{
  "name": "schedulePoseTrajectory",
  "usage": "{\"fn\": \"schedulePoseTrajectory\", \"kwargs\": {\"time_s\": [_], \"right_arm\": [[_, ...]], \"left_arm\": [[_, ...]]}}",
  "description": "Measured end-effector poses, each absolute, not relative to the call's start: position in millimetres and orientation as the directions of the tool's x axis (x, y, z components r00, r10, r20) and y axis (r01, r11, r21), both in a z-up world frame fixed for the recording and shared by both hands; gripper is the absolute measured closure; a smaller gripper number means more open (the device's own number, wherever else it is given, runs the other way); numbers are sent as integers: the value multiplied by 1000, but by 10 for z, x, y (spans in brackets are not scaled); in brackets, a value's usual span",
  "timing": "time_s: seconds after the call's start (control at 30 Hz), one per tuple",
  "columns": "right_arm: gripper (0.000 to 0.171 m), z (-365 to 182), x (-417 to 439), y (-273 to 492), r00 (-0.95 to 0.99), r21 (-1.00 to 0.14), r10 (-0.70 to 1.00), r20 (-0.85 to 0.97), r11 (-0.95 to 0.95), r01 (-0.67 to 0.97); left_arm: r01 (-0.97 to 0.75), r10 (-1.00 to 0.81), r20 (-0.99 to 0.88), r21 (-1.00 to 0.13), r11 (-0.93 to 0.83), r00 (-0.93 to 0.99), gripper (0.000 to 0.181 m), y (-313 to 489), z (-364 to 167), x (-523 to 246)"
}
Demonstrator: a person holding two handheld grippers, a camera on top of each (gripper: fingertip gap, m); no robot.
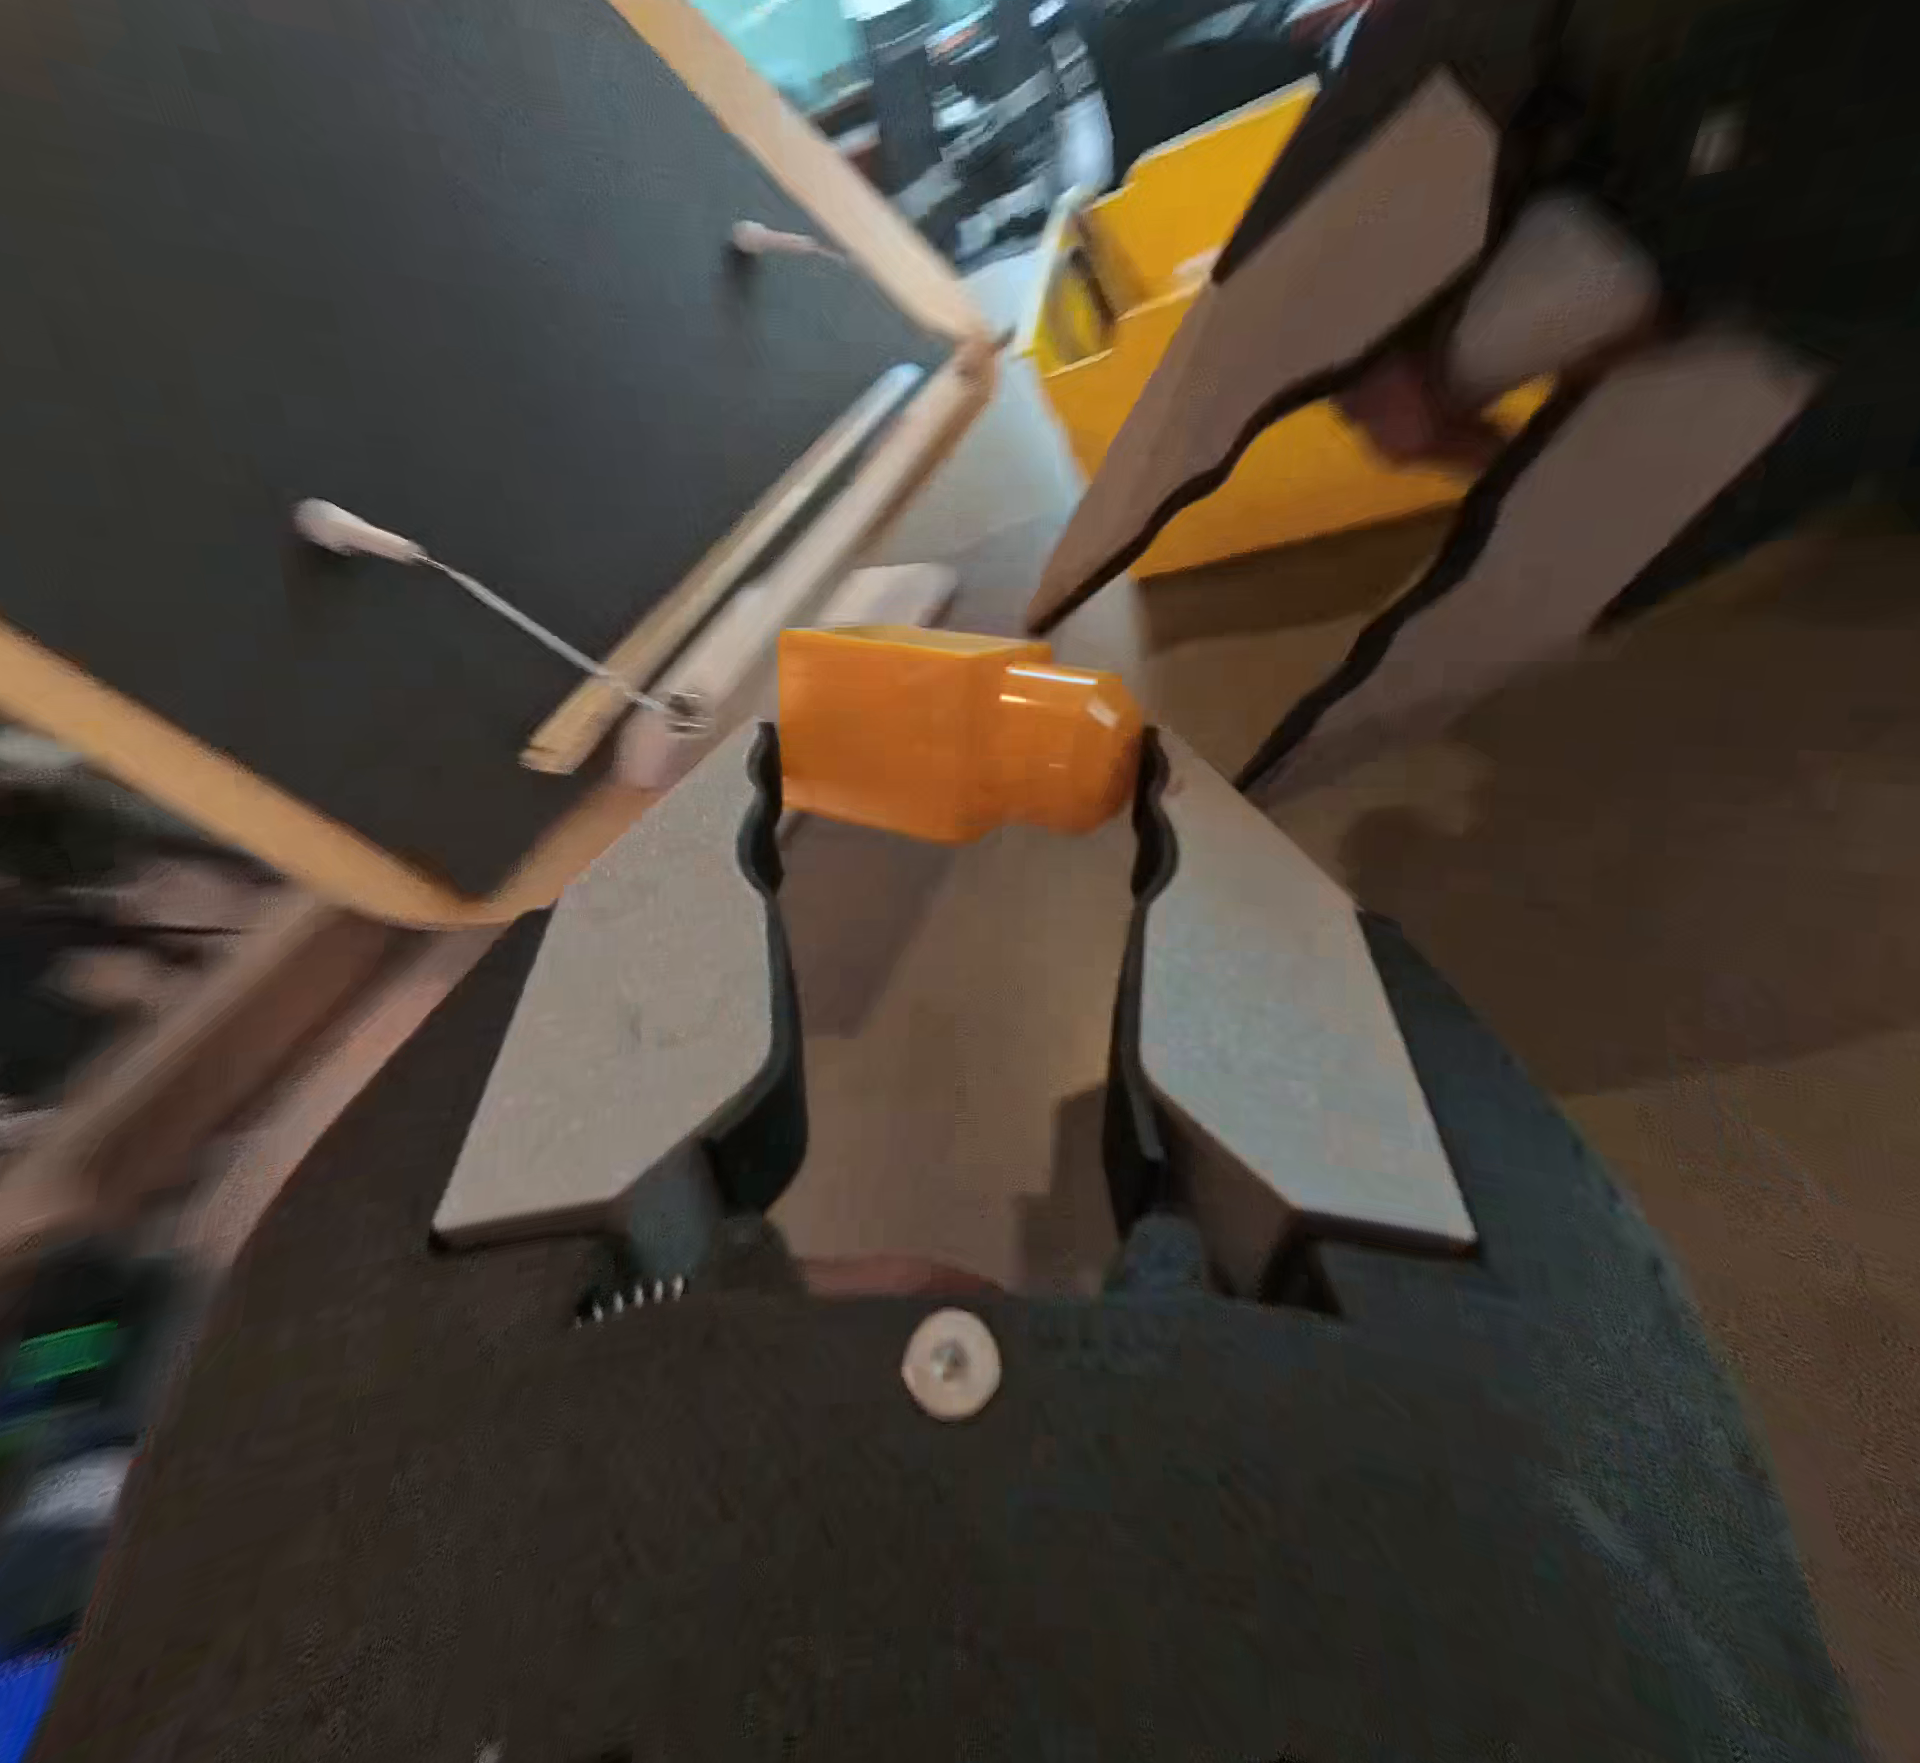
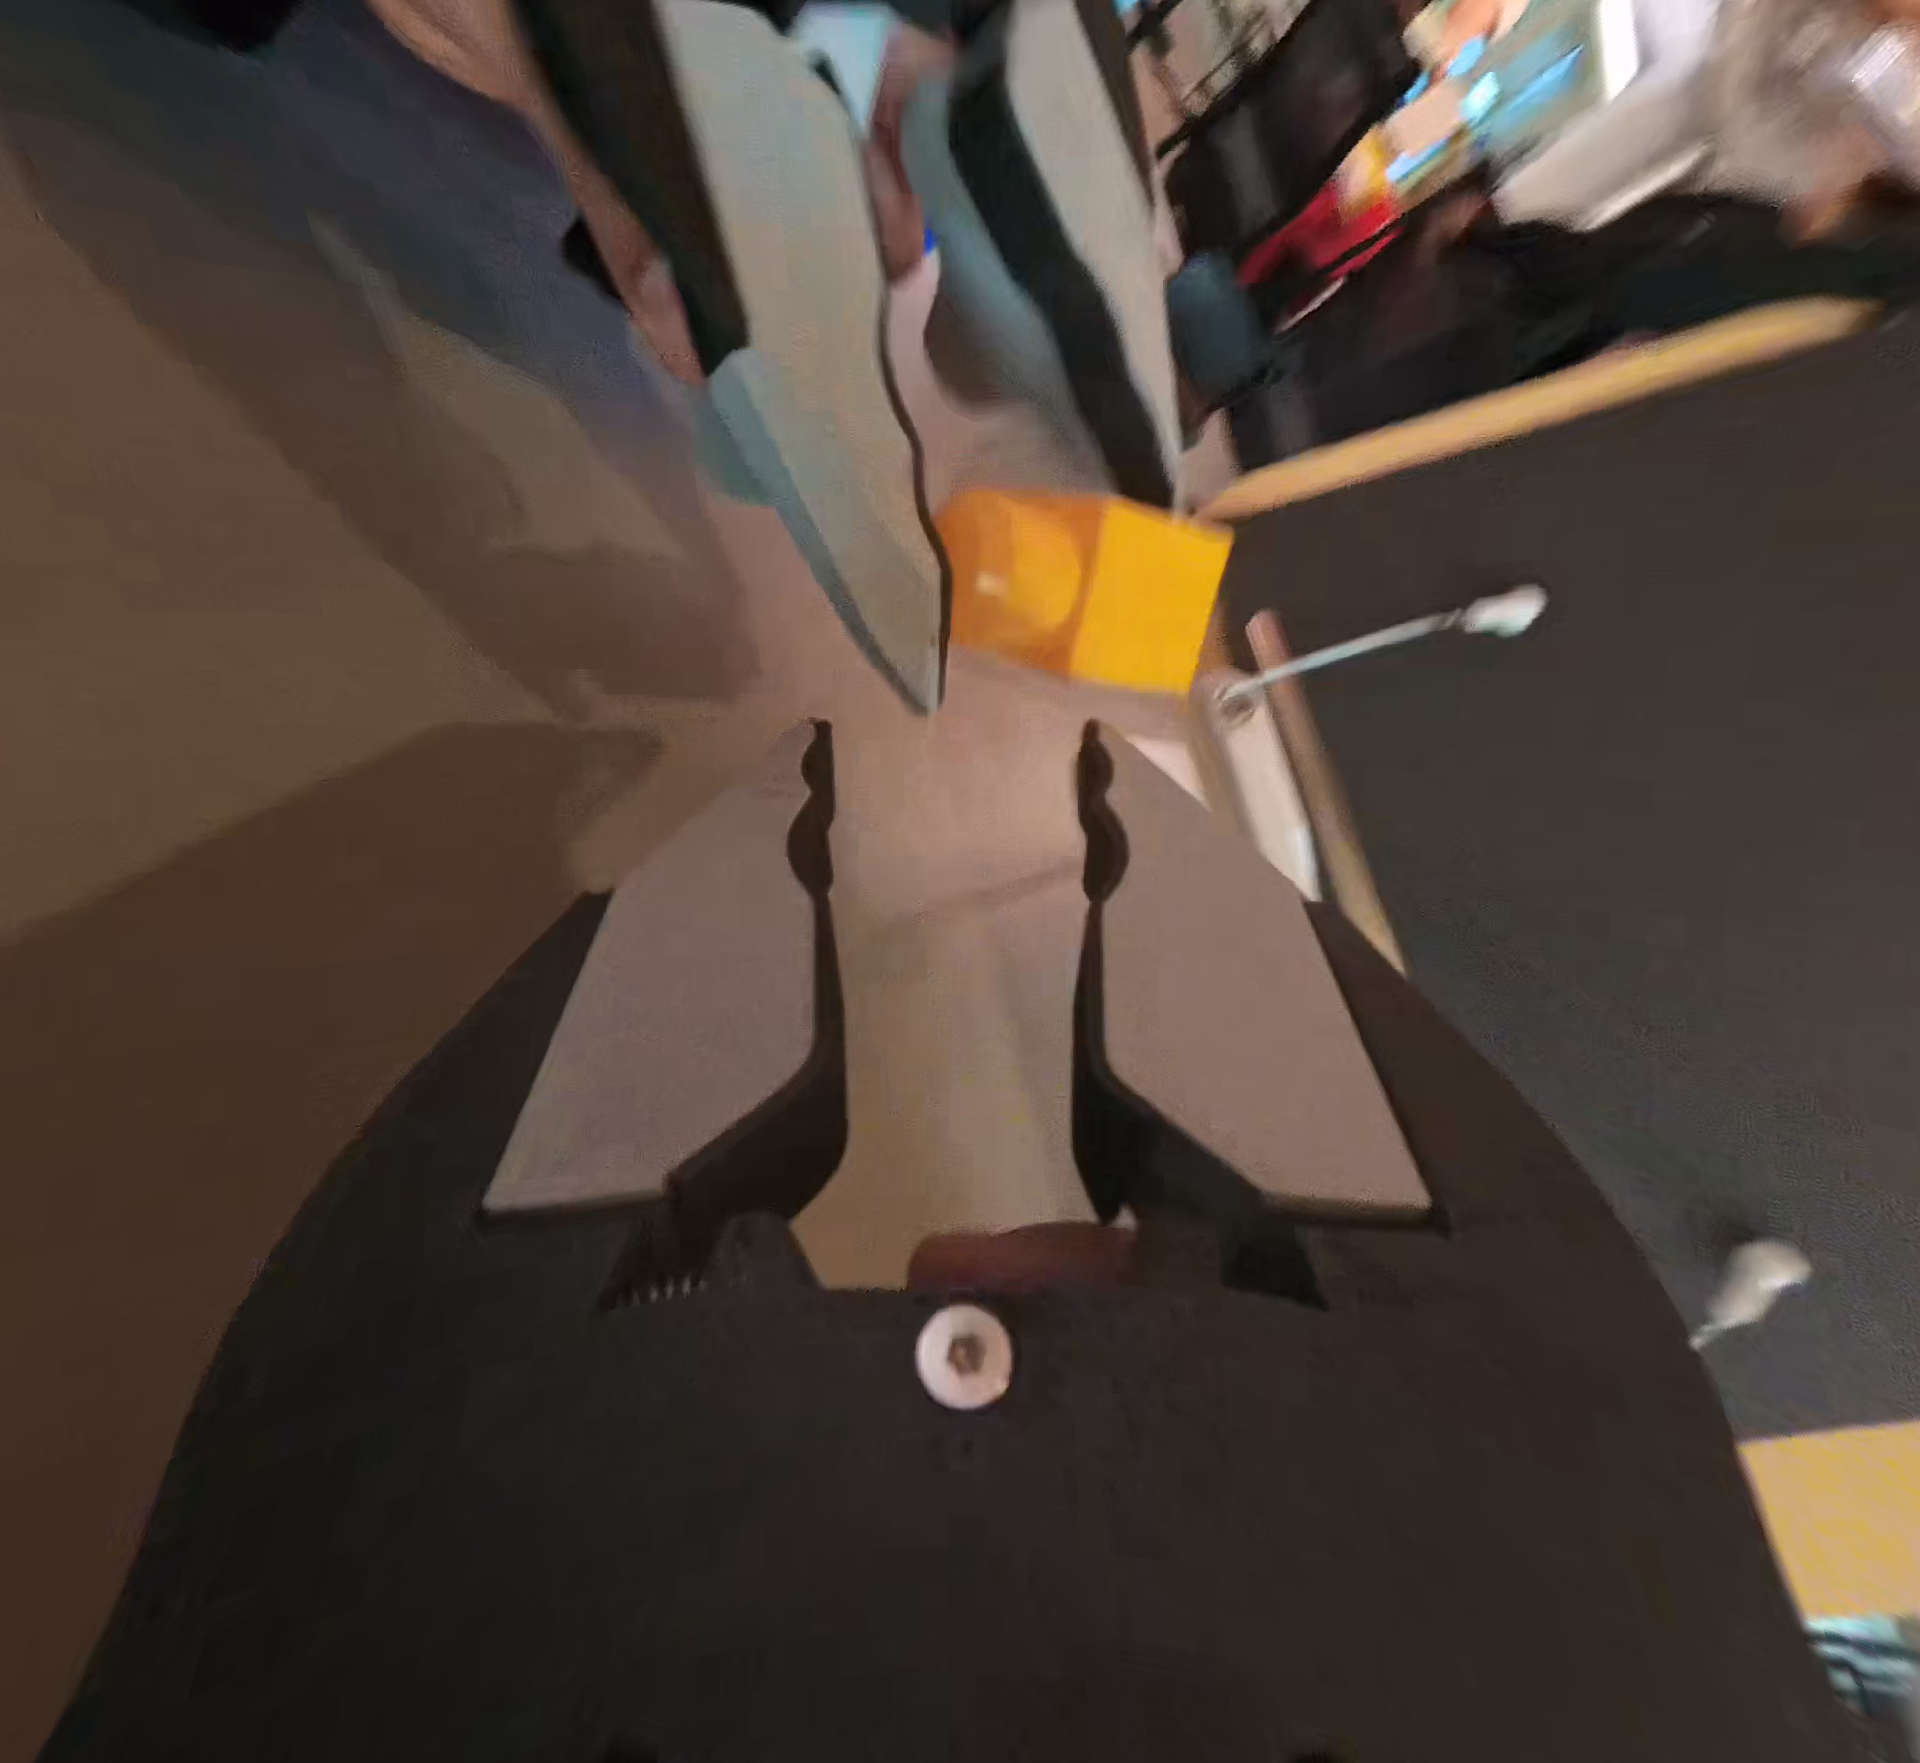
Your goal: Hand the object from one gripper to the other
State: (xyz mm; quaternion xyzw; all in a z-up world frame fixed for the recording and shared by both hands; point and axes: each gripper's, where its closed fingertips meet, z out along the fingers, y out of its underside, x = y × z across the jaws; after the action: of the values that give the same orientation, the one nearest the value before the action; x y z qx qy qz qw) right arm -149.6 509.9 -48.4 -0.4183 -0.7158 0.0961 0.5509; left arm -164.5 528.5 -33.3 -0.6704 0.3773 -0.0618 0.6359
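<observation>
While the left gripper [image 1: 954,757] pinches the orange block [image 1: 940,737] between its fingertips [image 1: 764,778], the block is held clear above the bench [image 1: 1662,882], one tip on its square end and the other on its rounded end. In the left wrist view the block lies crosswise between the jaws, square body to the left and rounded cap to the right. The right gripper [image 1: 1382,518] appears in that view at upper right, apart from the block, its jaws spread and nothing between them. The right wrist view confirms this: the right gripper [image 2: 951,747] points toward the block [image 2: 1091,596], its jaws parted with only bench surface showing between them, and its tips stop short of the block without touching it. In the same view the left gripper [image 2: 1060,570] reaches in from the top, one finger [image 2: 831,466] pressed against the rounded end of the block; the opposite finger is largely hidden behind the block and the board edge. A black board [image 1: 364,311] with a wooden frame stands tilted beside the grippers, with metal pegs [image 1: 343,529] projecting from its face. A yellow box [image 1: 1195,342] sits on the bench behind the right gripper. Both pictures are motion-blurred, so fine contact detail at the tips cannot be resolved.
</observation>
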Motion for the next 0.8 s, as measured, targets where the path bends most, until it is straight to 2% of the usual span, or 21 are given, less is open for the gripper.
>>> {"fn": "schedulePoseTrajectory", "kwargs": {"time_s": [0.03,0.07,0.17,0.27,0.4,0.47,0.53,0.63,0.73,0.8], "right_arm": [[130,-487,-1466,5167,-8,-662,768,641,558,500],[130,-455,-1454,5249,53,-731,822,567,472,493],[108,-337,-1503,5228,92,-911,970,223,174,374],[100,-173,-1564,5161,46,-967,992,-114,-121,224],[103,-164,-1650,5065,-60,-928,937,-344,-329,176],[130,-153,-1662,4995,-100,-926,930,-353,-332,177],[135,-208,-1637,5091,-27,-945,965,-259,-248,211],[136,-205,-1494,5433,198,-960,974,111,54,275],[136,-132,-1418,5524,277,-846,830,484,364,388],[136,-98,-1484,5383,231,-741,725,648,531,412]], "left_arm": [[-536,-494,-528,-833,140,691,114,5321,-311,-1704],[-631,-403,-641,-755,176,653,114,5346,-281,-1745],[-831,-187,-873,-487,269,451,114,5353,-209,-1731],[-893,-75,-935,-353,280,347,114,5353,-147,-1710],[-897,-13,-964,-252,364,266,115,5239,-76,-1499],[-902,-16,-973,-218,373,229,114,5215,-143,-1387],[-891,-51,-962,-268,367,269,116,5221,-180,-1378],[-739,-282,-823,-567,365,492,127,5157,-190,-1412],[-463,-483,-523,-851,248,702,127,5165,-81,-1530],[-234,-614,-259,-964,123,746,117,5158,-36,-1511]]}}
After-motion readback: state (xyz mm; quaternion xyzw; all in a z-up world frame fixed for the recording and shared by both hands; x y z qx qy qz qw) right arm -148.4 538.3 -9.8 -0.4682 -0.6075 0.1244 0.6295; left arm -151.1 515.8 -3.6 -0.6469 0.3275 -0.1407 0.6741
